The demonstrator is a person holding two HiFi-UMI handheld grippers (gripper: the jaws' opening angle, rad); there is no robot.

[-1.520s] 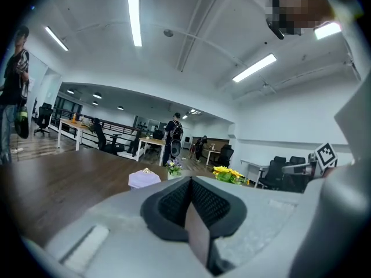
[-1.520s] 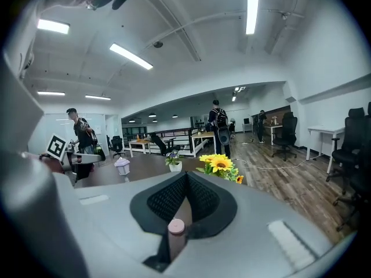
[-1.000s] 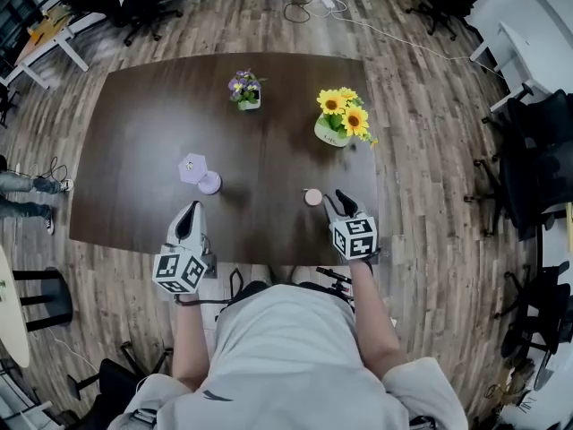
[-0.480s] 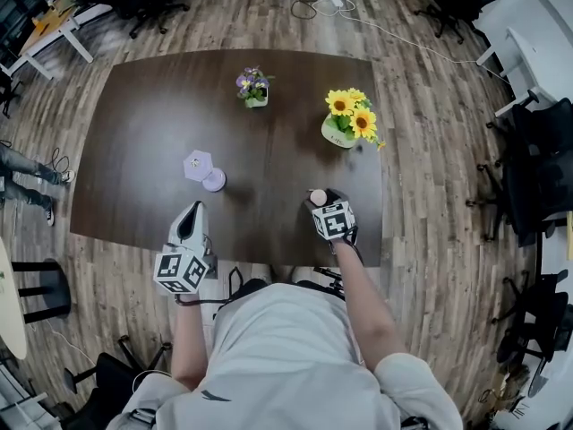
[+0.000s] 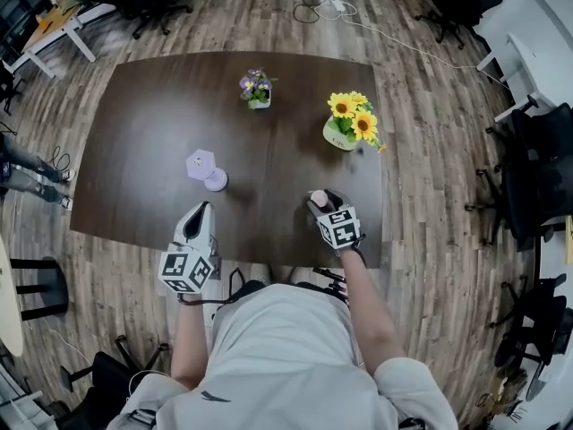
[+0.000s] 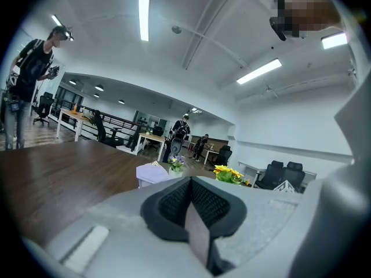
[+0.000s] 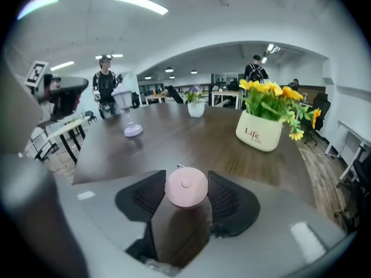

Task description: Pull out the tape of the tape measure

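Gripping the pink tape measure (image 7: 186, 185) between right gripper (image 7: 186, 194) fingers, left gripper (image 6: 189, 200) fingers pressed together, empty

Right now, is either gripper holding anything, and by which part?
The right gripper grips the pink tape measure by its round sides, one jaw on each. The left gripper is shut and empty.

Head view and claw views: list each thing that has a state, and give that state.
Left claw: shut, empty.
Right claw: shut on the tape measure.
Tape measure: between the right claw's jaws, tape not pulled out.
Sunflower pot: upright.
Purple flower pot: upright.
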